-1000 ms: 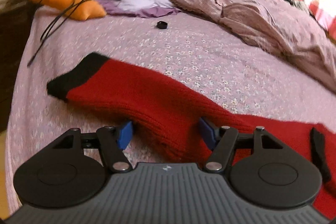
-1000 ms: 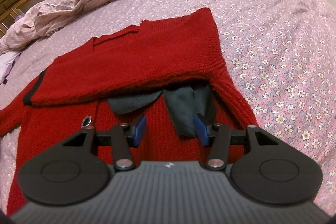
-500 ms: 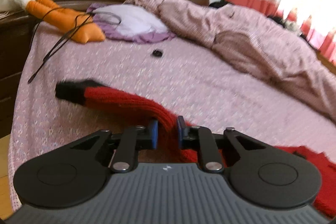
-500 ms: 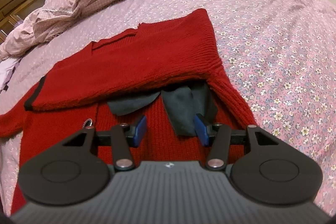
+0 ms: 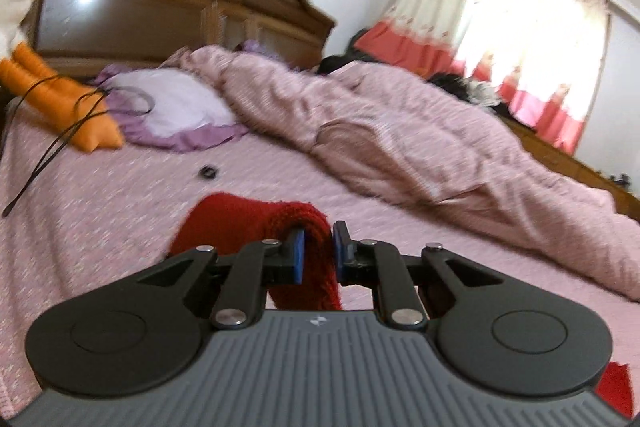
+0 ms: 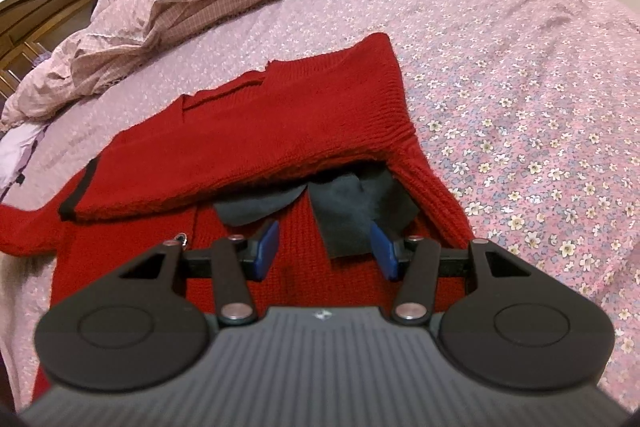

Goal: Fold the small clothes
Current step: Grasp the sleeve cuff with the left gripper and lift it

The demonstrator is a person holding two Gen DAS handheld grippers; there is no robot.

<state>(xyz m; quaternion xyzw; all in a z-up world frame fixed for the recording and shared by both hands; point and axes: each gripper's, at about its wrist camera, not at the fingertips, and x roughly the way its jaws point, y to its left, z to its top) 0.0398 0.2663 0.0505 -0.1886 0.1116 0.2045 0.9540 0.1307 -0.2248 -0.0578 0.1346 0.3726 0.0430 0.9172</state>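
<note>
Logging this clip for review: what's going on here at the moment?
A person is folding a red sweater on a bed using two handheld tools. The left tool is shut on a sleeve, lifted off the floral sheet. The right tool hovers open above the sweater's body, holding nothing. One sleeve is already folded across the chest, and dark fabric shows beneath it.
</note>
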